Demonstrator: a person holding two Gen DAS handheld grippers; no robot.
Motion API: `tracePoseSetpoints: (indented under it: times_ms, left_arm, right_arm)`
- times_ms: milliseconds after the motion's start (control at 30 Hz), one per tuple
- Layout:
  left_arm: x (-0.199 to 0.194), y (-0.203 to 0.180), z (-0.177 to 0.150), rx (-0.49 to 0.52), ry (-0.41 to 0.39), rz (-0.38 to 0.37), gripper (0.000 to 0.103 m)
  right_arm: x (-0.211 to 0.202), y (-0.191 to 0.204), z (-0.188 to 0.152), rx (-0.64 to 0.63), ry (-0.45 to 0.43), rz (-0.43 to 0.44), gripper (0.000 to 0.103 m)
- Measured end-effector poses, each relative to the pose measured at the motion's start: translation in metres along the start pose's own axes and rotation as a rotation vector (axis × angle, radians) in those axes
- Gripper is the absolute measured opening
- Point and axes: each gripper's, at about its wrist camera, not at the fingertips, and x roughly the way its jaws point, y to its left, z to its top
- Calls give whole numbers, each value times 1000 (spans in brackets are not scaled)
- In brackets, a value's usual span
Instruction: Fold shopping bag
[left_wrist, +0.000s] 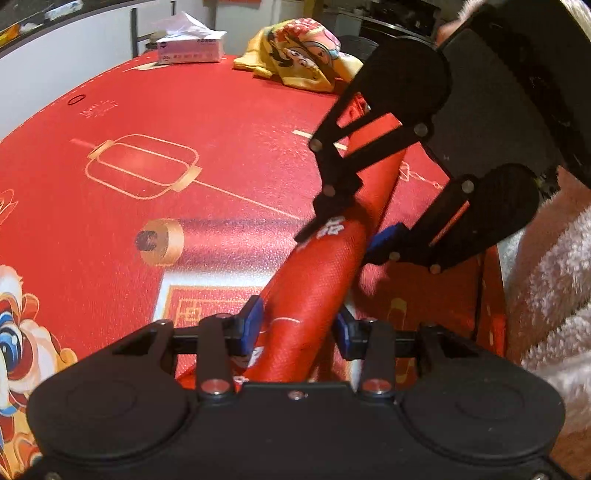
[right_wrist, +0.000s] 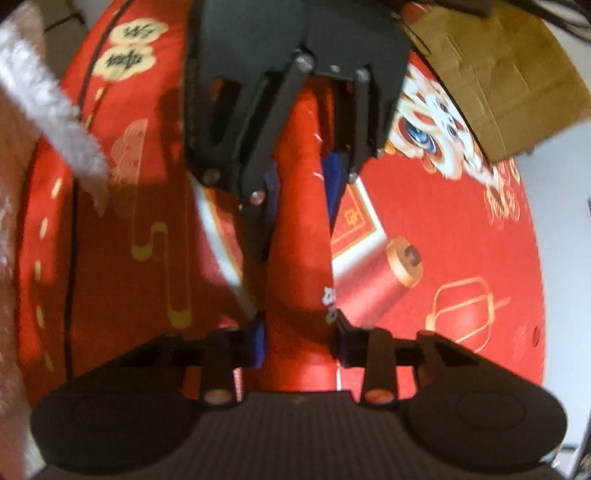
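Note:
The red shopping bag (left_wrist: 314, 295) is rolled into a long tube that lies slanted on the red printed tablecloth (left_wrist: 184, 110). My left gripper (left_wrist: 298, 326) straddles its near end, blue pads (left_wrist: 254, 325) a little off the fabric on both sides, open. Farther along the roll my right gripper (left_wrist: 343, 236) comes in from the right, with its fingers pinching the tube. In the right wrist view the bag (right_wrist: 299, 240) runs up the middle, the right gripper (right_wrist: 300, 343) presses both sides of it, and the left gripper (right_wrist: 301, 195) flanks it higher up.
A tissue box (left_wrist: 190, 50) and a crumpled yellow printed cloth (left_wrist: 299, 51) sit at the table's far side. A cardboard box (right_wrist: 498, 74) stands beyond the table edge. A fluffy pink sleeve (left_wrist: 546, 277) fills the right of the left wrist view.

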Motion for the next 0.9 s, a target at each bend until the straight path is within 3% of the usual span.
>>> tracePoseSetpoints:
  times_ms: [33,100,200,300,400,533,667,733,900]
  left_arm:
    - [1,-2,0,-9,7,31,100]
    - [-2,-9,-1,-2,-8,107,101]
    - [-19,-14,-4,-33,-96,161,101]
    - [-45,-7,-7,-167,-203,243,102]
    - [-70,7,-13,-394,-335,297,102]
    - [-84,31,-23,-744,-474,256,102]
    - [-73,40,-23,-927,-525,198,102]
    - [-64,42,-19,-973,-516,167,102]
    - [-36,53,-15,-1123,-447,116,102]
  right_arm:
    - [0,-4,-2,52,-11,14,28]
    - [-2,-16,-9,163,-42,48,27]
    - [-4,-32,-18,309,-76,95,27]
    - [-6,-48,-28,472,-118,137,27]
    - [-8,-64,-44,658,-180,183,26]
    - [-11,-78,-64,894,-298,225,24]
    - [-12,-81,-78,1044,-371,221,20]
    - [-11,-76,-79,1048,-378,178,19]
    - [-13,-52,-66,910,-421,31,18]
